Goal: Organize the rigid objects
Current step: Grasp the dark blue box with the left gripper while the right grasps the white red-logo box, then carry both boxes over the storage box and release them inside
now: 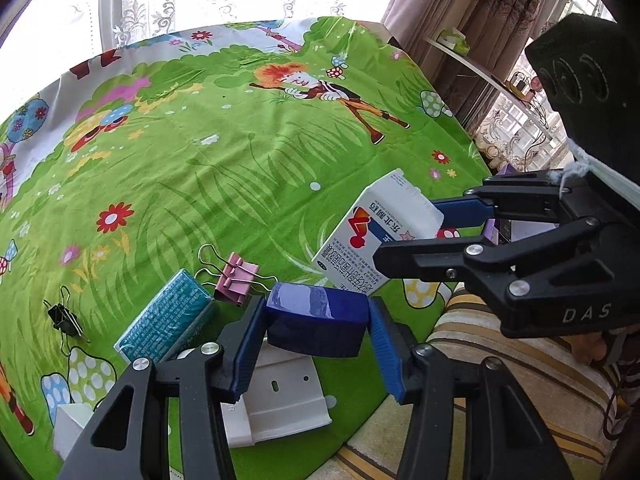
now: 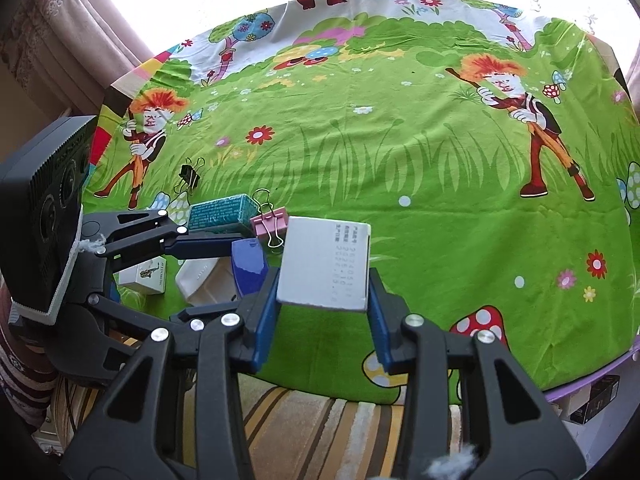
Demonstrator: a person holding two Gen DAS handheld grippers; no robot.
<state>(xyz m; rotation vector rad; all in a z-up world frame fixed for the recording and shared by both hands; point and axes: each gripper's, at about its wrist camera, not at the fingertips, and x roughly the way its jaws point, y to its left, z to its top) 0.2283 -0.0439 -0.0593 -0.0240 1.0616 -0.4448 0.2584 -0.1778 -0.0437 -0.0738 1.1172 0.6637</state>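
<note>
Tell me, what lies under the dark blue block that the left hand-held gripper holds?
Under the dark blue block, held by the left hand-held gripper, a white plastic bracket lies on the green tablecloth. The bracket's far edge is covered by the block.

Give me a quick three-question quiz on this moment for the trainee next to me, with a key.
1. True or false: the left gripper is shut on a glossy dark blue plastic block.
2. What does the right gripper hold? A) pink metal binder clip B) white cardboard medicine box C) teal cardboard box
3. Fill in: the black metal binder clip lies on the green cartoon-print ____, apart from the other items.

Key: 1 true; 2 B; 3 tablecloth.
</note>
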